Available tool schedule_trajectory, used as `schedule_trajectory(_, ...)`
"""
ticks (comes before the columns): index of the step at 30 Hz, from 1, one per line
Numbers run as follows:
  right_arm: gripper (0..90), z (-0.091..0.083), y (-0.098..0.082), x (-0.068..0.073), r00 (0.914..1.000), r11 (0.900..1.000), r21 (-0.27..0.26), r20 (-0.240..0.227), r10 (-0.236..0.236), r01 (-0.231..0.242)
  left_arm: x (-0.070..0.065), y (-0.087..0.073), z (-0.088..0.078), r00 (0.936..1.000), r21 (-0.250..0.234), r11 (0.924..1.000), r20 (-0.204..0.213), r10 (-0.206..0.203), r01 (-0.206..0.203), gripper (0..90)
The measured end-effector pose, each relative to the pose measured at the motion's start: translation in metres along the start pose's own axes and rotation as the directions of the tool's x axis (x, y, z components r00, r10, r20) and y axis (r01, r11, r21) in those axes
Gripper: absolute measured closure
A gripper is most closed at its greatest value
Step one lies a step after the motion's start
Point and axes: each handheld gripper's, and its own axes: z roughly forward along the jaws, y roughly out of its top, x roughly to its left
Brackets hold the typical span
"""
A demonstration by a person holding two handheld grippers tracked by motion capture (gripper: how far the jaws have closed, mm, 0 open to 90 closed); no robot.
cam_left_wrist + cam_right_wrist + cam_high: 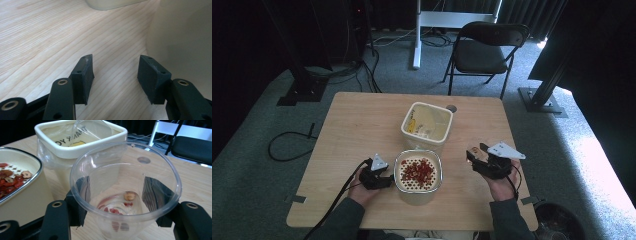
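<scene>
The clear plastic cup (pixel 125 192) is see-through, with a few red bits and maybe a nut at its bottom, and the right tongs (pixel 119 195) hold it just right of the cream tub (pixel 418 172) full of red pieces. The left tongs (pixel 115 75) gape with nothing between them, just left of that tub. The surface (pixel 352 125) is bare wood farther left.
</scene>
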Motion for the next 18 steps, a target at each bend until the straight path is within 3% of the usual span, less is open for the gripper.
schedule_trajectory(3, 39.2, -0.001, 0.004, 0.0, 1.0, 1.0, 0.005, 0.001, -0.002, 0.002, 0.003, -0.002, -0.003, 0.9999, -0.003, 0.9999, -0.012, -0.011, 0.011, 46.4)
schedule_trajectory(18, 39.3, -0.009, 0.029, 0.017, 0.9935, 0.994, 0.0, 0.004, -0.114, 0.114, 0.012, -0.008, -0.01, 0.9957, 0.019, 0.9991, -0.085, -0.036, 0.037, 45.9)
